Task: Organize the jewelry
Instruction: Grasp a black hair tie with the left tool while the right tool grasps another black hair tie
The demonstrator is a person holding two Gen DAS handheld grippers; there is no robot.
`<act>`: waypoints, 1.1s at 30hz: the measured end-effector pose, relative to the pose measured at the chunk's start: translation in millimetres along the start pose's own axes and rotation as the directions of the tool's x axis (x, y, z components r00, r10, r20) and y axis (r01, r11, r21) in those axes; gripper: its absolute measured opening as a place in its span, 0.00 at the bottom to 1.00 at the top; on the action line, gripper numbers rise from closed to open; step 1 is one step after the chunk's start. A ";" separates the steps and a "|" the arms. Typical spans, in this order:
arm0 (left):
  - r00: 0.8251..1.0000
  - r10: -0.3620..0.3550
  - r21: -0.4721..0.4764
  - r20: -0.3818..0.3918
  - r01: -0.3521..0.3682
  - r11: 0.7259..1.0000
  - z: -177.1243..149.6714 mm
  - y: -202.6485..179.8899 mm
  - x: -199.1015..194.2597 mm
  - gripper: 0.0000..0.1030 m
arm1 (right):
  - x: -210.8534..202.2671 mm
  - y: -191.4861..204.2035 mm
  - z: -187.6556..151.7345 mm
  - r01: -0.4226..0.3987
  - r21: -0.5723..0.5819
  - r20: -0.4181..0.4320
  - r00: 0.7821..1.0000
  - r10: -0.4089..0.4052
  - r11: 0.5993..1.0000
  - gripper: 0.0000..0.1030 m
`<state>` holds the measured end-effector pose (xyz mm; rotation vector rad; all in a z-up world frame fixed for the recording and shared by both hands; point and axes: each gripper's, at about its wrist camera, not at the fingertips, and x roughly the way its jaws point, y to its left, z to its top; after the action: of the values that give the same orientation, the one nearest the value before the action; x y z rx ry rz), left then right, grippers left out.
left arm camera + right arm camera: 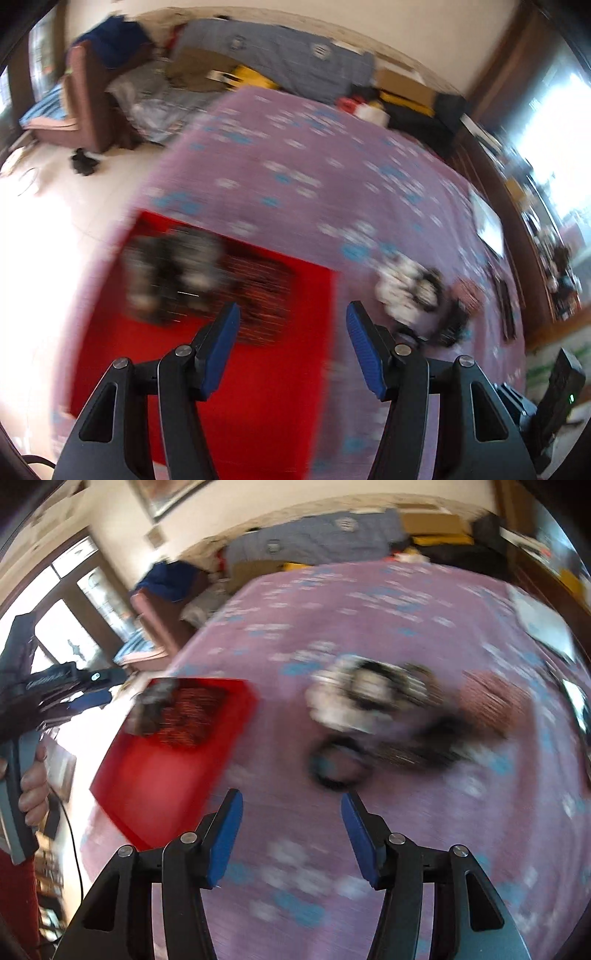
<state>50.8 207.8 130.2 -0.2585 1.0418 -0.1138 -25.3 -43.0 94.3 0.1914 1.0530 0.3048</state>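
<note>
Both views are motion-blurred. A red tray (280, 369) lies on a purple flowered bedspread (314, 166) and holds a dark, blurred heap of jewelry (207, 284) at its far end. My left gripper (293, 325) is open and empty above the tray's near part. A loose pile of white and dark jewelry (376, 701) lies on the bedspread right of the tray (162, 775), with a dark ring-shaped piece (338, 764) in front of it. My right gripper (291, 812) is open and empty just short of that ring. The pile also shows in the left wrist view (413, 291).
A white paper (546, 627) lies at the bed's right edge. A pink blurred object (487, 701) sits right of the pile. Beyond the bed are a grey covered couch (280, 55), cardboard boxes (406, 86) and a brown chair (92, 107). Pale floor (44, 240) lies left.
</note>
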 end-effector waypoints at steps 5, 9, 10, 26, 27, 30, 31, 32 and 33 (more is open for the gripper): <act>0.997 -0.055 0.099 -0.057 0.061 0.993 -14.5 -71.6 38.2 0.57 | -18.7 -61.8 -2.5 0.075 0.095 0.020 0.997 -0.078 0.993 0.58; 0.994 -0.019 0.134 -0.105 0.033 0.990 -29.6 -98.0 77.6 0.57 | -24.6 -91.0 0.2 0.079 0.129 0.029 0.996 -0.084 0.988 0.58; 0.993 -0.014 0.135 -0.117 0.029 0.990 -33.9 -99.9 85.4 0.57 | -26.0 -96.1 -0.3 0.078 0.130 0.031 0.996 -0.083 0.988 0.58; 0.992 0.079 0.119 -0.103 -0.066 0.991 -57.4 -112.3 129.8 0.07 | 14.3 -70.9 73.9 -0.100 -0.013 0.017 0.995 0.101 0.995 0.58; 0.992 0.078 0.111 -0.100 -0.067 0.992 -57.9 -111.5 129.4 0.07 | 21.3 -68.9 77.9 -0.099 -0.025 0.011 0.995 0.099 0.995 0.56; 0.993 0.069 0.085 -0.093 -0.061 0.995 -59.5 -108.7 129.1 0.07 | 45.3 -63.5 90.8 -0.099 -0.042 -0.022 0.995 0.098 0.994 0.38; 0.994 0.064 0.075 -0.091 -0.057 0.996 -59.6 -107.2 128.8 0.07 | 50.3 -63.3 92.9 -0.102 -0.041 -0.028 0.994 0.101 0.994 0.36; 0.994 0.061 0.069 -0.090 -0.055 0.996 -59.7 -106.9 129.4 0.07 | 57.3 -61.7 95.8 -0.101 -0.044 -0.036 0.994 0.100 0.994 0.34; 0.994 0.059 0.063 -0.089 -0.053 0.997 -59.6 -106.2 129.3 0.07 | 61.3 -60.6 96.5 -0.103 -0.047 -0.043 0.994 0.101 0.994 0.34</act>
<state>67.2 68.3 21.5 -0.1699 1.1329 -0.1074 96.6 -80.3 72.4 0.1957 1.0767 0.4277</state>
